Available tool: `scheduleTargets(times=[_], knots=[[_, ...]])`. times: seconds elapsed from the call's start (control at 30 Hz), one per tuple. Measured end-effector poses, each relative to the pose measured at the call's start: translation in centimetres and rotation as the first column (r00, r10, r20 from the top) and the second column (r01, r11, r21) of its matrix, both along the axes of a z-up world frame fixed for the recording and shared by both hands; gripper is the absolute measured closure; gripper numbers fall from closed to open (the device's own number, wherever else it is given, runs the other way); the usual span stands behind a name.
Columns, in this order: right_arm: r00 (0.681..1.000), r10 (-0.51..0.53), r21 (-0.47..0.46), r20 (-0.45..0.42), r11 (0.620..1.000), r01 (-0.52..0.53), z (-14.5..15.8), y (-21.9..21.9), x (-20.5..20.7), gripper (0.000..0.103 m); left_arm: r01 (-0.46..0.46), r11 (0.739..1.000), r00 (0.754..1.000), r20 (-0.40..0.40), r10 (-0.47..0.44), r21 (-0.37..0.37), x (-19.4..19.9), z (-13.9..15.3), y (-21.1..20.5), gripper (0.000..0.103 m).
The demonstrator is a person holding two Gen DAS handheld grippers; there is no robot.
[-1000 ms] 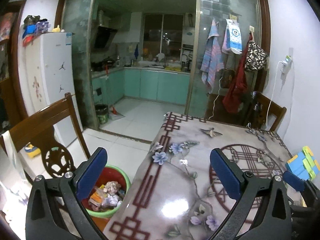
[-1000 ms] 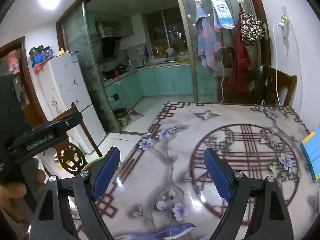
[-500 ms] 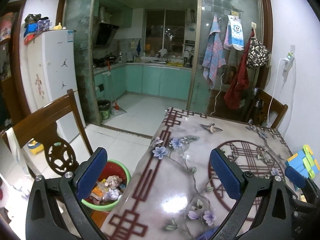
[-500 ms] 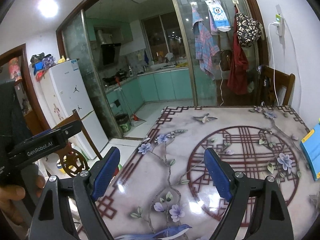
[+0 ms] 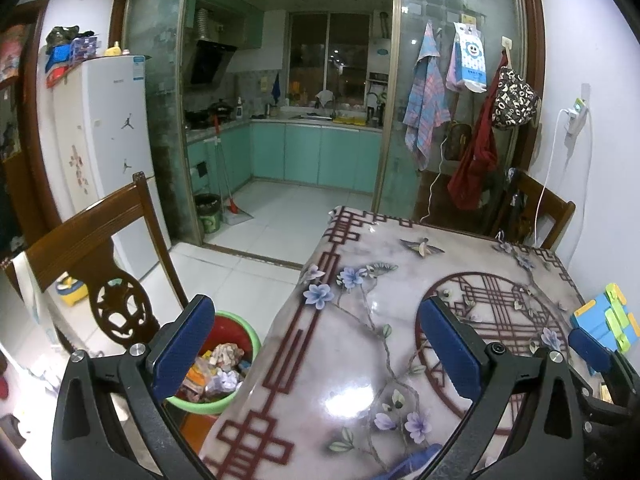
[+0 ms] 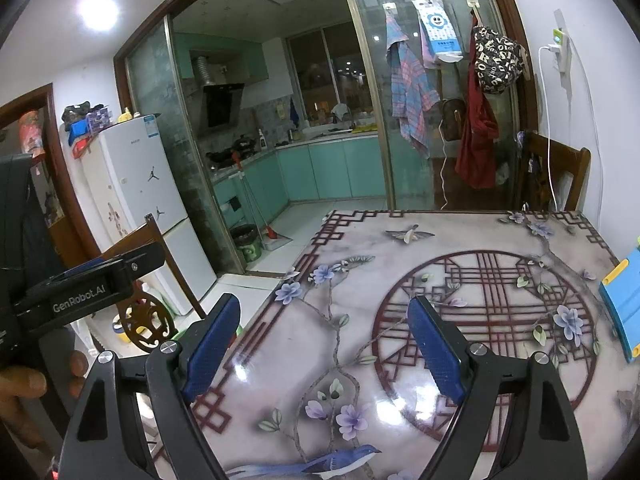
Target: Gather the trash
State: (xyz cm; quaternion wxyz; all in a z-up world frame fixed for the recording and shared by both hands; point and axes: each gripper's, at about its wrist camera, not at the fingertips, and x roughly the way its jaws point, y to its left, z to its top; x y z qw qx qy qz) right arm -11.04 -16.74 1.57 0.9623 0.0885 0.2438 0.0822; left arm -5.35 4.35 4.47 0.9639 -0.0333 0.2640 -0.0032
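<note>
A green-rimmed red trash bin [image 5: 228, 364] stands on the floor beside the table's left edge, filled with crumpled paper and wrappers [image 5: 218, 372]. My left gripper [image 5: 316, 344] is open and empty, held above the table's left edge, its left finger over the bin. My right gripper [image 6: 320, 340] is open and empty, held above the floral table [image 6: 460, 280]. The left gripper's body [image 6: 80, 292] shows at the left of the right wrist view. No loose trash shows on the table.
A blue and green-yellow toy [image 5: 606, 322] lies at the table's right edge, and shows in the right wrist view [image 6: 624, 304]. A wooden chair [image 5: 92, 248] stands left of the bin, another chair [image 5: 536, 208] at the far side. A fridge [image 5: 100, 140] stands left.
Both grippers have risen and tilted up a little, so the table and bin sit lower in view. Both stay open and empty.
</note>
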Motion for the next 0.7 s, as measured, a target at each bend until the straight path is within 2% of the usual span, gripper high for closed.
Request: scheduleTargets(times=[0.7], knots=[[1.000, -0.020, 0.005, -0.001, 1.000, 0.020, -0.1, -1.1, 0.1, 0.017, 0.032, 0.999, 0.999, 0.000, -0.032, -0.013, 0.5, 0.8, -1.2, 0.000]])
